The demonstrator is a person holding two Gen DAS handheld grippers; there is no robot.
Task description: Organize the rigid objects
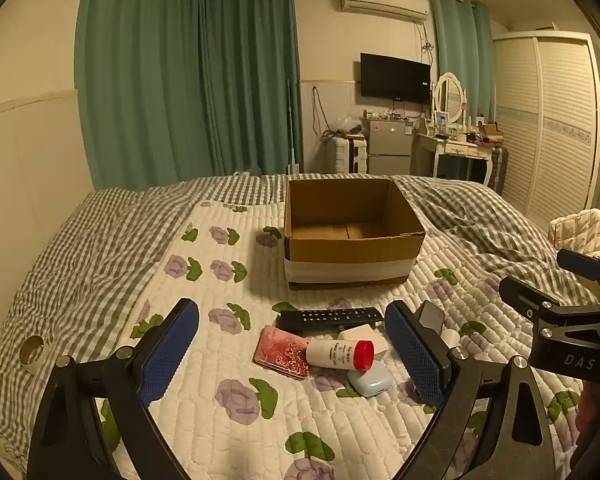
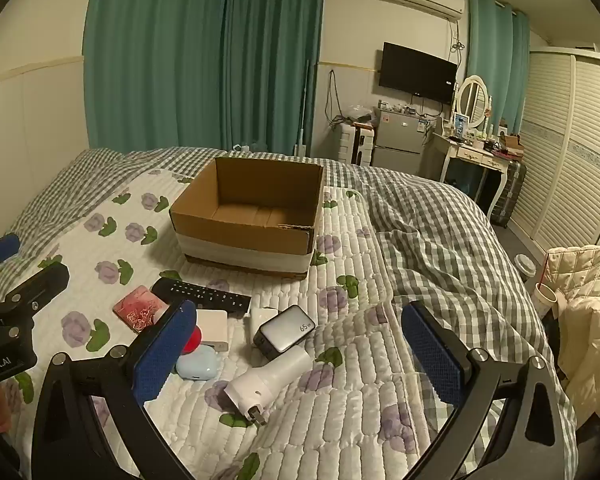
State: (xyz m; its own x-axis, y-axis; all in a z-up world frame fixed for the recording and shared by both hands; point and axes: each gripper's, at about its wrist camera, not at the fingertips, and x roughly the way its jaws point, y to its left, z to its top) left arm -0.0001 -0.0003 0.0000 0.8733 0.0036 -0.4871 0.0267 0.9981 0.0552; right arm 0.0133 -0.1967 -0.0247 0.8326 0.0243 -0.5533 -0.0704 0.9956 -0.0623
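An empty cardboard box (image 1: 352,254) stands on the bed; it also shows in the right wrist view (image 2: 244,248). In front of it lie a black remote (image 1: 330,316), a pink patterned case (image 1: 282,352), a white bottle with a red cap (image 1: 340,354) and a light blue case (image 1: 370,380). The right wrist view adds a grey 65W charger (image 2: 286,332), a white plug adapter (image 2: 268,380) and a white block (image 2: 212,326). My left gripper (image 1: 292,354) is open above the pile. My right gripper (image 2: 300,350) is open above the chargers.
A white floral quilted mat (image 1: 220,360) covers the checked duvet (image 1: 80,248). A tape roll (image 1: 32,354) lies at the bed's left edge. A cream jacket (image 2: 588,320) hangs right of the bed. A dresser (image 2: 480,156), fridge and wardrobe stand at the far wall.
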